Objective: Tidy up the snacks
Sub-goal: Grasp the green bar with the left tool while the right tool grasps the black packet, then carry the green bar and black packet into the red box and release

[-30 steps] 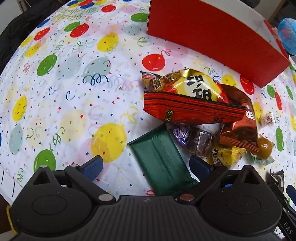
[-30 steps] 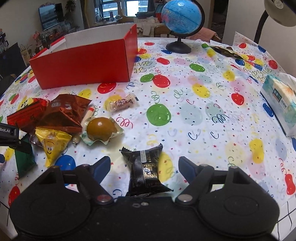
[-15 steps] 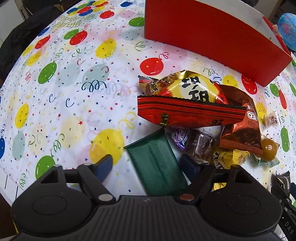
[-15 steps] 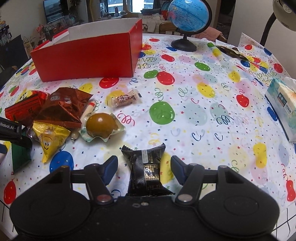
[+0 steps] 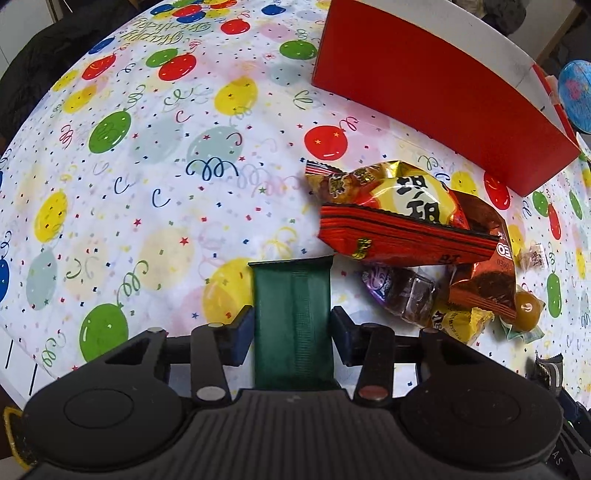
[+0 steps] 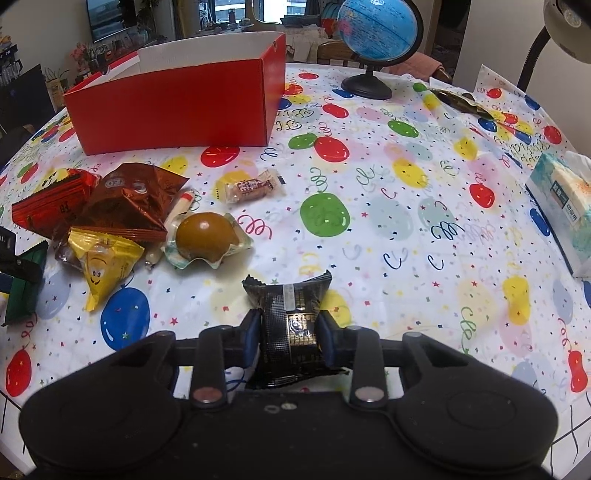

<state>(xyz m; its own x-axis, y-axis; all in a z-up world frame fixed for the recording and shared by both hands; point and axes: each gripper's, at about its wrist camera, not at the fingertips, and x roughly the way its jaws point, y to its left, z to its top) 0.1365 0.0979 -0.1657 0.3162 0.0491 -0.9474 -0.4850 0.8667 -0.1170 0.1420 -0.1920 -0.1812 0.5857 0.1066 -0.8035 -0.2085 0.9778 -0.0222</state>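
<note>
At the left, the left gripper [image 5: 292, 328] points steeply down at the table with a green packet [image 5: 292, 317] lined up lengthwise between its blue pads [image 5: 242, 334]. Its jaws are closing, and the pads already sit against the packet's long edges, probably so that the flat wrapper lifts without folding. Just right of it lies the snack heap: a red-striped bag [image 5: 402, 240] over a yellow bag [image 5: 406, 192], with a brown foil pack [image 5: 484, 273] beyond. The red box [image 5: 436, 88] stands far behind, open at the top, likely where the snacks go.

Further right, the right gripper [image 6: 290, 332] is likewise closing on a black packet [image 6: 290, 317], which lies apart from the heap; the pads touch its sides.

The left wrist view alone shows a purple-wrapped sweet [image 5: 399, 291] tucked under the bags. The right wrist view alone shows the box's white inside, a round brown snack in a clear tray [image 6: 205, 238], a small pink candy [image 6: 251, 188], a globe [image 6: 380, 31] and a tissue box [image 6: 565, 206] at the far right
</note>
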